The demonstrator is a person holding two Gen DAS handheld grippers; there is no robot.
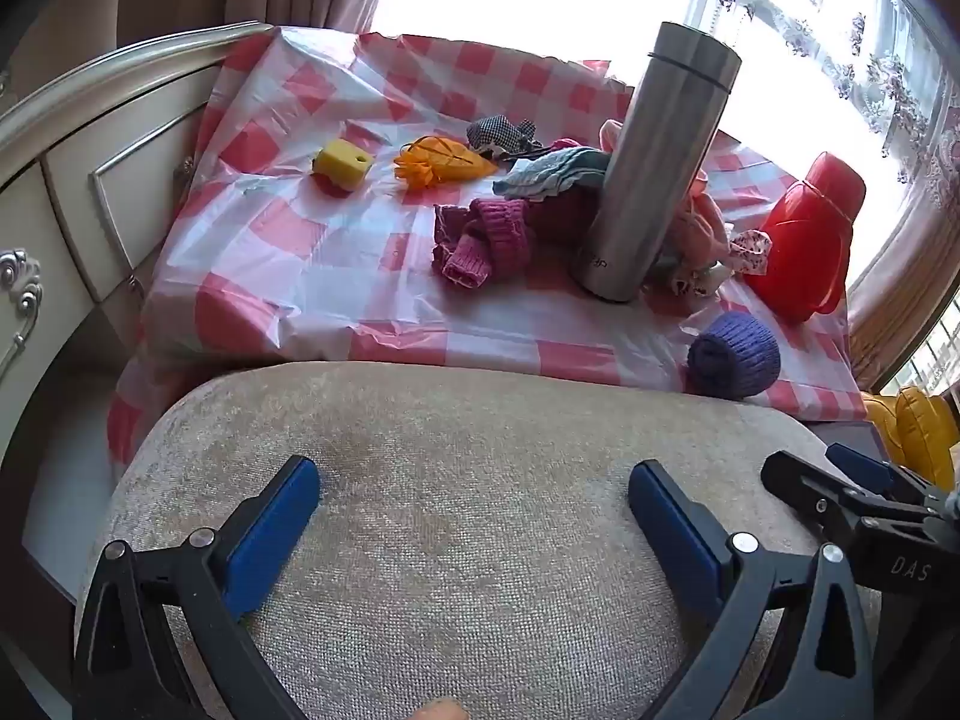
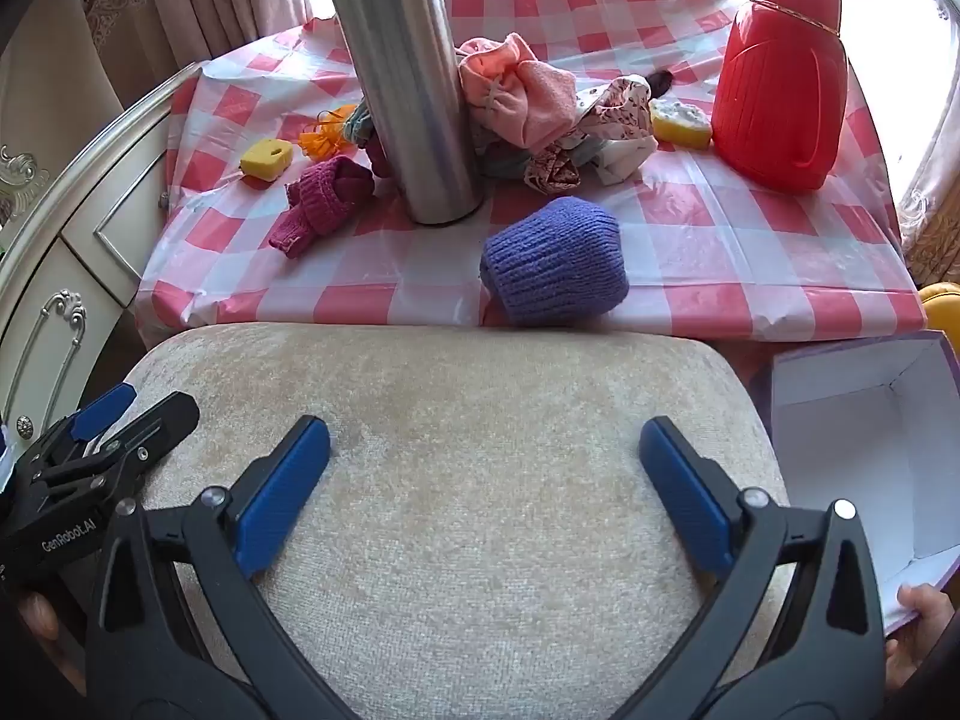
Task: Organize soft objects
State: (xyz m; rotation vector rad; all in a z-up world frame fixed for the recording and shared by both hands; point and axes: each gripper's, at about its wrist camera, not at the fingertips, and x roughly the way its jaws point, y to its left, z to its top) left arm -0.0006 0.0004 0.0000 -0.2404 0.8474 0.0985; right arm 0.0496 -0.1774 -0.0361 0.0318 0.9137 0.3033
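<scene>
Soft things lie on a table with a pink checked cloth [image 1: 288,276]. A purple knit roll [image 1: 733,354] [image 2: 555,261] sits at the near edge. A magenta knit piece [image 1: 486,240] [image 2: 324,204], a pink cloth bundle [image 2: 522,96], a teal cloth [image 1: 552,177], an orange mesh piece [image 1: 441,162] and a yellow sponge [image 1: 342,165] [image 2: 267,159] lie farther back. A second yellow sponge [image 2: 681,120] lies by the red jug. My left gripper [image 1: 474,510] and my right gripper [image 2: 485,471] are both open and empty, above a beige cushioned stool [image 1: 468,540] [image 2: 456,480].
A tall steel flask [image 1: 654,162] [image 2: 408,78] stands among the cloths. A red plastic jug [image 1: 804,234] [image 2: 780,72] stands at the right. An open white box [image 2: 864,456] is held by a hand right of the stool. A cream cabinet [image 1: 72,198] is left.
</scene>
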